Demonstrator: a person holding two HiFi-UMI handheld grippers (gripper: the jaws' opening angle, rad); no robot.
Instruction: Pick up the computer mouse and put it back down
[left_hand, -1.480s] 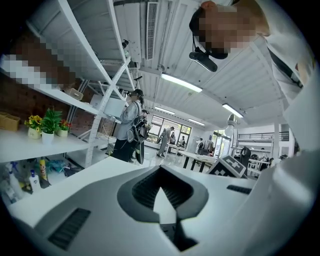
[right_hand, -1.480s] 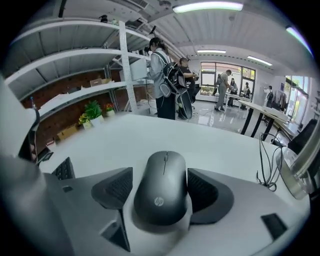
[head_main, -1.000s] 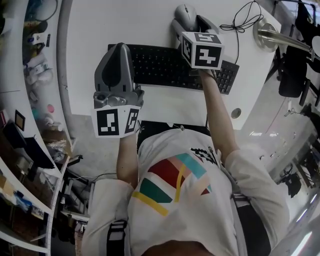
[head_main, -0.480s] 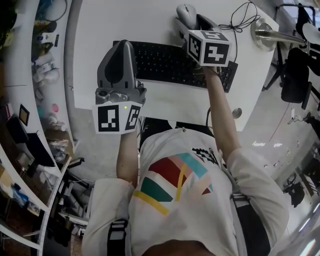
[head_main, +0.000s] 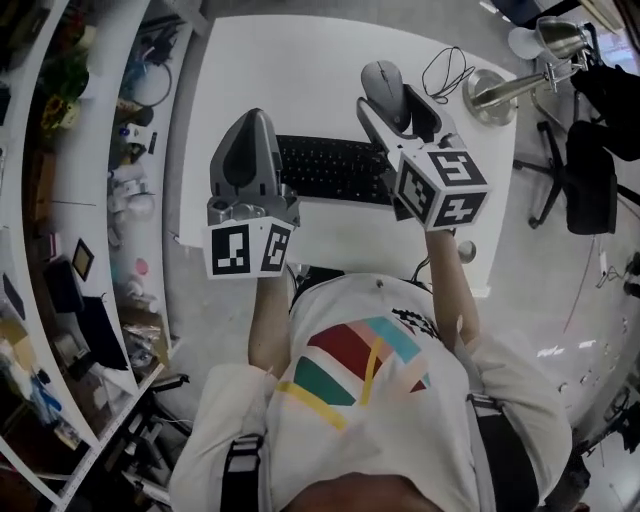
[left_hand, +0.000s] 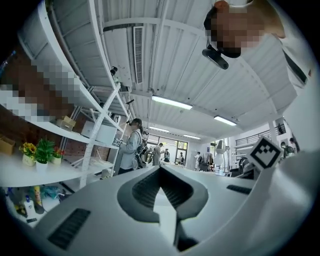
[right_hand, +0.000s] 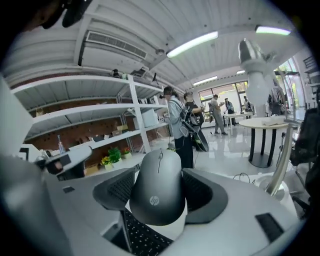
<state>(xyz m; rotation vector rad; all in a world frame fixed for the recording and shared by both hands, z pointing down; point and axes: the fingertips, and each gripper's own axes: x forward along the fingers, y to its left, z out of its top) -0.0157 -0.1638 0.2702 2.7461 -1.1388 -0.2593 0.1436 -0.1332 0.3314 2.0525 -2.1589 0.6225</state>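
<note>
A dark grey computer mouse (head_main: 383, 78) (right_hand: 159, 187) sits between the jaws of my right gripper (head_main: 390, 98) (right_hand: 160, 196), which is shut on its sides. In the right gripper view the mouse points up and away, over the black keyboard's (head_main: 335, 170) right end. Whether it touches the white desk (head_main: 290, 70) I cannot tell. My left gripper (head_main: 248, 125) (left_hand: 160, 192) hovers over the keyboard's left end, jaws together with nothing between them.
A desk lamp (head_main: 500, 85) and a looped black cable (head_main: 445, 68) lie to the right of the mouse. Cluttered shelves (head_main: 110, 150) run along the left. An office chair (head_main: 590, 180) stands off the desk's right side. People stand far off in the room.
The right gripper and the mouse have come back toward the person and tilted. The head view has swung, so the desk sits lower and further right. The left gripper keeps its pose.
</note>
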